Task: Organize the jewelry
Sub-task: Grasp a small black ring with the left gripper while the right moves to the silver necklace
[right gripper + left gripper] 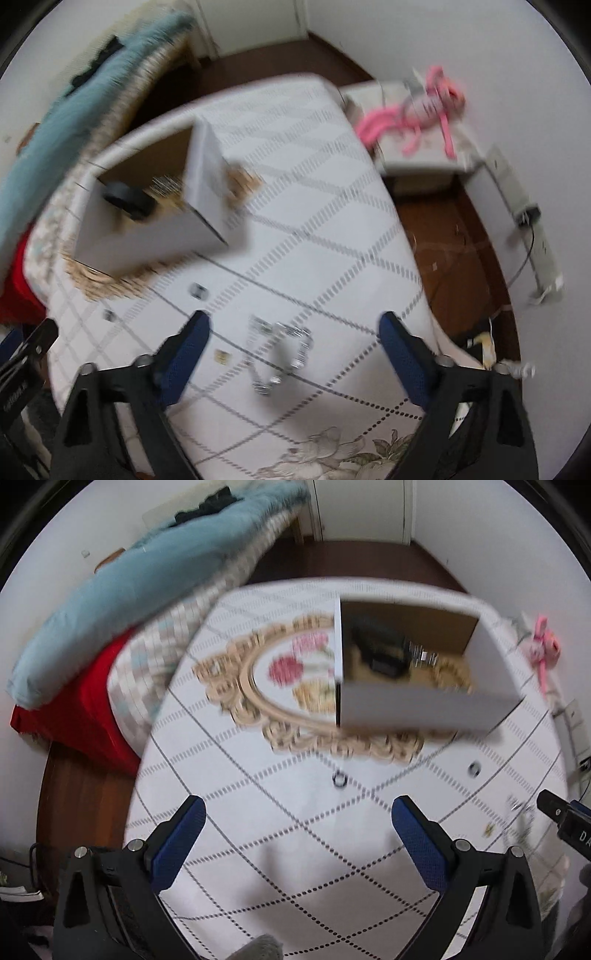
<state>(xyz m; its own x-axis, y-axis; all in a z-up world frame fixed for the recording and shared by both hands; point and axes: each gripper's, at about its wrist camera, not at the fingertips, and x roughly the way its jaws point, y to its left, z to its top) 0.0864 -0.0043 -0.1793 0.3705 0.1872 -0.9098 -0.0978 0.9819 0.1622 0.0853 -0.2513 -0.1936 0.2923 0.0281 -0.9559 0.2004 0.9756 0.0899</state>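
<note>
An open white box (424, 705) stands on the table with a dark object and silver pieces inside; it also shows in the right wrist view (147, 236). A small ring (339, 778) lies just ahead of my open, empty left gripper (298, 814). A second ring (474, 768) lies to the right. A silver chain (284, 354) lies between the fingers of my open, empty right gripper (294, 328). Two small rings (198, 290) (109, 315) and a gold piece (221, 356) lie to its left.
The table has a white patterned cloth (280, 849) with a gold floral medallion (258, 686). A bed with a blue quilt (122, 590) stands left. A pink toy (424, 107) lies on a side cabinet at right. A power strip (524, 218) hangs on the wall.
</note>
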